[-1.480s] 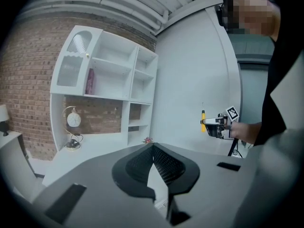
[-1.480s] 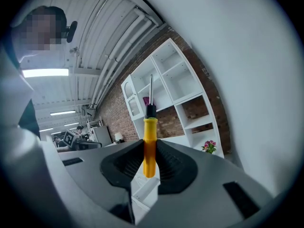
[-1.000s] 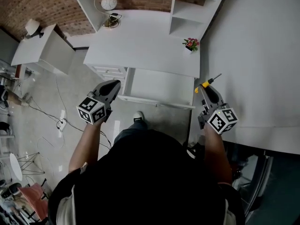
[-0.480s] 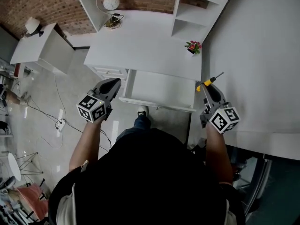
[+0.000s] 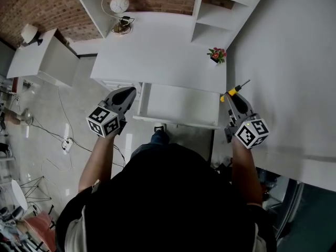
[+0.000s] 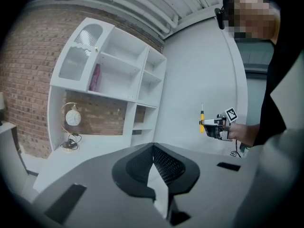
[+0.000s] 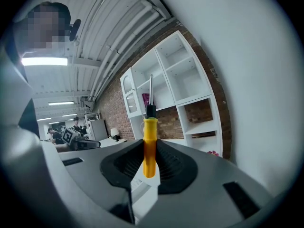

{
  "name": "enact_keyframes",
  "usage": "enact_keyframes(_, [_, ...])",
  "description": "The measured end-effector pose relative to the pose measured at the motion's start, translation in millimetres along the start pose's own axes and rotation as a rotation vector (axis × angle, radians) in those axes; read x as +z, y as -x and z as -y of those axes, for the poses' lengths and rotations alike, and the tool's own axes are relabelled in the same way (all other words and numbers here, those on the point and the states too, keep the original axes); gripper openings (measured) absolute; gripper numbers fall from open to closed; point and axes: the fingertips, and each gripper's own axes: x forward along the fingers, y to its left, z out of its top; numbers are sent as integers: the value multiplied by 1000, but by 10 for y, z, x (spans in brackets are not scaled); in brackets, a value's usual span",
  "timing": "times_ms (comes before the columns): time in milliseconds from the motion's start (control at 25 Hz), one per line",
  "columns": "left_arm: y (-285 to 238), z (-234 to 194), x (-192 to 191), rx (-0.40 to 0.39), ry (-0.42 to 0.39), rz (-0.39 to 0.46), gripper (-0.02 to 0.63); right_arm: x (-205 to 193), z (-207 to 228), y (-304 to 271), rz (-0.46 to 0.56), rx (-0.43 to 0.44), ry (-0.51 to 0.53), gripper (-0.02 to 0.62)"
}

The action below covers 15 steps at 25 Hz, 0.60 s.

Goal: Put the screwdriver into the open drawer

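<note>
Standing here, I see the person holding both tools out over the front of the white desk (image 5: 157, 51). The screwdriver (image 7: 149, 141) is in the right gripper (image 5: 231, 98). Its jaws are clamped on either side of the yellow handle, and the dark collar and metal shaft stick out past the tips, pointing away from the person. From overhead it sits just to the right of the open drawer (image 5: 181, 105), off the drawer's far right corner and not over its inside, close to the plain white wall (image 5: 283, 62) on that side. The left gripper (image 6: 153, 146) is off to the left of the drawer, near its left front corner. Its jaws are closed against each other, with nothing between them. The drawer is pulled out toward the person from under the desktop. Farther back on the desk, a small potted flower (image 5: 216, 53) stands near the right edge and a round clock (image 5: 119, 3) sits at the far left, under the white shelving (image 6: 118, 75) against the brick wall.
</note>
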Motion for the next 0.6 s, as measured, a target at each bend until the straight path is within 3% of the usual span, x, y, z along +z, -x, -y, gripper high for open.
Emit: enact_keyframes(600, [-567,-568,51,-37,18,-31,17,-66,357,-706,-57,-25,-18,84])
